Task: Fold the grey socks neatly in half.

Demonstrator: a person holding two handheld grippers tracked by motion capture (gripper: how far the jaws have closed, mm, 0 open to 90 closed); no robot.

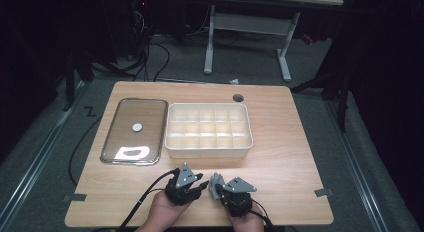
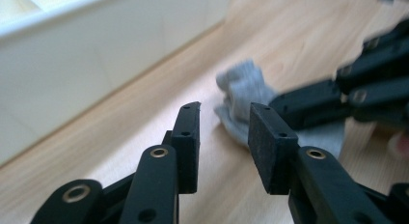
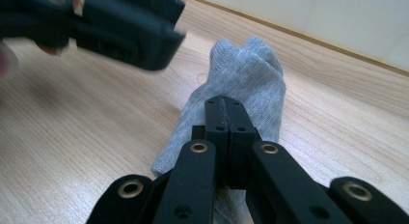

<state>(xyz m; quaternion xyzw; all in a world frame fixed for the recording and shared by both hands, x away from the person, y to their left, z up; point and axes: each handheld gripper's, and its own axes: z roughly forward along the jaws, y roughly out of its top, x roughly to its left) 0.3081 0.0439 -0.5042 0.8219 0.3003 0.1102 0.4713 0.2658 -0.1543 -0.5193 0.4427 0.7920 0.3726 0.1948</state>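
Nearest the camera, at the near edge of the tabletop (image 1: 280,157), the person's two hands bring their grippers together over a small grey sock (image 1: 215,183). In the right gripper view the right gripper (image 3: 225,110) has its jaws pressed together with the sock's knit bunched under and around them, so it appears clenched on the fabric, pinning or lifting one end. That grip probably steadies the sock so the other hand can take a second hold. The left gripper (image 2: 224,125) is released, its jaws standing apart and aimed at the crumpled free end of the sock, just short of touching it.

Farther off, a white compartment box (image 1: 208,130) sits mid-tabletop, its cells looking empty, with a flat lid (image 1: 134,129) lying just left of it. The uncovered box, close behind the sock, suggests a cell is the likely destination, though that is a guess.
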